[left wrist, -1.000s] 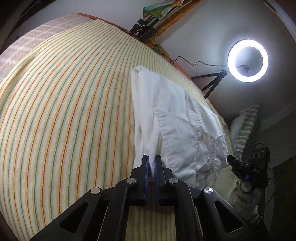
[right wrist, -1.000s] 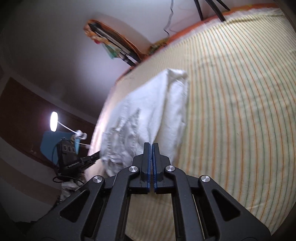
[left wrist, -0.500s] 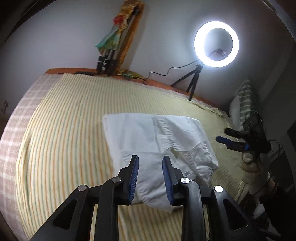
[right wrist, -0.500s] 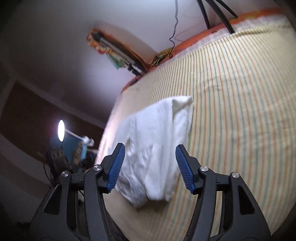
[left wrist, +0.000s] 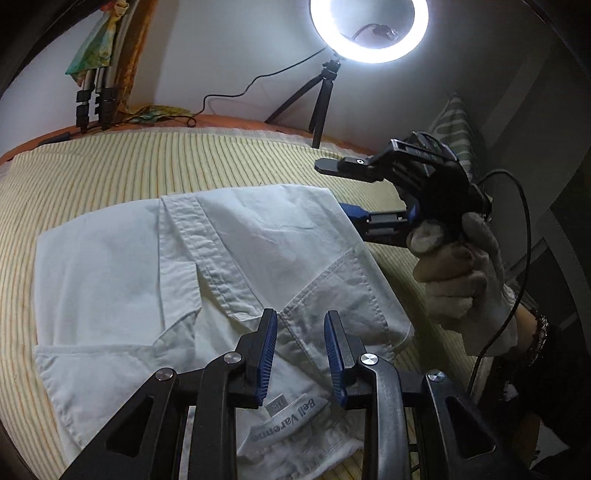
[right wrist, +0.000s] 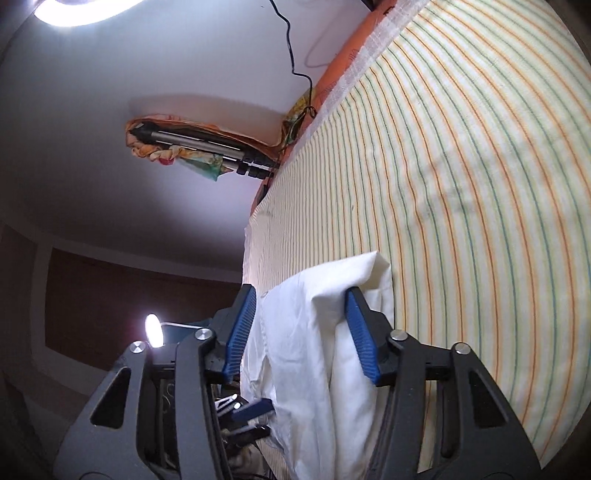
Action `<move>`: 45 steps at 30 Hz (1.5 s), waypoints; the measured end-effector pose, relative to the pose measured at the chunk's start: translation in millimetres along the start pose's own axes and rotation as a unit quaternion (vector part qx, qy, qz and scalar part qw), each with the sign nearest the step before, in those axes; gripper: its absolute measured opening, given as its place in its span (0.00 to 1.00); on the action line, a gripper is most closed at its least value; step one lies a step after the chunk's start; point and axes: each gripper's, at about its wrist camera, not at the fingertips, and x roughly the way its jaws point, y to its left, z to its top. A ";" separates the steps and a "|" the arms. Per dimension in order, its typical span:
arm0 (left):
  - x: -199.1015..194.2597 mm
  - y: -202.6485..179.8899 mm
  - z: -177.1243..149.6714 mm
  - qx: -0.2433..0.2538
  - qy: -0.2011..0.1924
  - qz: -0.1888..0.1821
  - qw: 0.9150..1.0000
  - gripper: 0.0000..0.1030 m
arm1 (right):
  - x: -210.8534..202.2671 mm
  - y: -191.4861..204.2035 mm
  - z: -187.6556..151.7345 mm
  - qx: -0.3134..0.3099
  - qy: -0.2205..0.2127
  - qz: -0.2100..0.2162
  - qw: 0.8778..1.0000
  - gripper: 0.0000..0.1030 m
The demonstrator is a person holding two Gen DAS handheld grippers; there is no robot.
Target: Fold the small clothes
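A small white shirt point(left wrist: 192, 273) lies folded on the striped bedsheet point(left wrist: 110, 162); its collar label faces up near my left gripper. My left gripper point(left wrist: 300, 332) is open and empty, hovering just over the shirt's near edge. My right gripper point(right wrist: 301, 314) is open, its jaws on either side of the shirt's folded edge point(right wrist: 332, 332) without pinching it. The right gripper also shows in the left wrist view point(left wrist: 343, 188), held in a gloved hand at the shirt's right side.
A lit ring light on a small tripod point(left wrist: 369, 33) stands at the bed's far edge, with a cable trailing left. Folded tripods and a colourful cloth point(left wrist: 96, 74) lean on the wall. A striped pillow point(left wrist: 458, 125) lies at the right.
Both grippers were shut on the shirt a second ago; they opened and let it go. The shirt now lies folded on the bed. Both grippers have moved in closer over it.
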 end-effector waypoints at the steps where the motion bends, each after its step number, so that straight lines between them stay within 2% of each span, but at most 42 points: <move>1: 3.9 -0.6 -1.9 0.001 0.003 0.001 1.000 0.24 | 3.3 0.5 2.6 -0.002 0.002 -0.005 1.000 0.41; 3: 9.3 1.5 -4.0 -0.001 0.008 -0.001 1.000 0.24 | 7.2 2.2 7.2 -0.009 -0.004 -0.023 1.000 0.22; 6: 15.2 6.0 -11.5 -0.006 0.013 -0.005 1.000 0.24 | 10.4 8.9 13.7 -0.050 -0.023 -0.065 0.996 0.09; 10: 18.3 5.4 -13.5 -0.001 0.014 0.000 1.000 0.24 | 22.1 5.1 15.4 -0.080 -0.028 -0.150 0.985 0.08; 14: -10.1 6.8 -18.2 -0.017 0.004 -0.019 1.000 0.28 | 9.2 28.2 9.6 -0.118 -0.054 -0.213 0.968 0.08; 16: -35.4 12.3 -20.2 -0.025 -0.016 -0.025 0.999 0.31 | -3.2 45.0 3.0 -0.144 -0.059 -0.220 0.963 0.09; 18: -57.1 20.4 -19.6 -0.029 -0.036 -0.011 0.999 0.31 | -13.1 70.1 -12.1 -0.197 -0.062 -0.218 0.954 0.09; 22: -81.3 50.7 -12.1 -0.044 -0.061 0.048 0.996 0.31 | -9.4 104.3 -50.4 -0.292 -0.026 -0.208 0.933 0.10; 26: -76.6 77.4 -15.8 -0.062 -0.056 0.081 0.993 0.30 | 14.8 101.2 -87.3 -0.353 0.028 -0.253 0.900 0.10; 27: -72.9 81.3 -19.2 -0.065 -0.049 0.083 0.993 0.29 | 18.8 95.1 -93.3 -0.357 0.039 -0.264 0.895 0.10; 30: -58.3 89.8 -31.0 -0.059 -0.032 0.101 0.993 0.26 | 22.5 72.2 -103.2 -0.342 0.056 -0.275 0.897 0.10; 32: -51.8 88.8 -36.8 -0.037 -0.037 0.115 0.992 0.21 | 21.2 60.4 -106.7 -0.336 0.051 -0.274 0.900 0.08; 34: -51.1 89.9 -39.2 -0.029 -0.043 0.111 0.993 0.21 | 19.2 52.5 -112.4 -0.342 0.036 -0.271 0.899 0.06; 36: -55.5 91.7 -39.2 -0.028 -0.036 0.109 0.993 0.19 | 17.7 52.1 -111.8 -0.340 0.041 -0.270 0.900 0.06; 38: -59.3 91.1 -32.2 -0.036 -0.029 0.107 0.993 0.16 | 15.3 58.6 -106.6 -0.334 0.058 -0.274 0.900 0.06; 39: -63.9 89.9 -26.9 -0.039 -0.033 0.106 0.993 0.16 | 12.3 65.1 -104.2 -0.335 0.058 -0.273 0.900 0.11; 42: -69.0 82.3 -3.7 -0.028 -0.054 0.104 0.993 0.18 | 8.7 93.2 -94.1 -0.356 0.035 -0.254 0.899 0.11; 45: -55.9 70.8 19.4 -0.005 -0.054 0.106 0.993 0.19 | 26.8 117.1 -82.9 -0.377 0.031 -0.249 0.892 0.11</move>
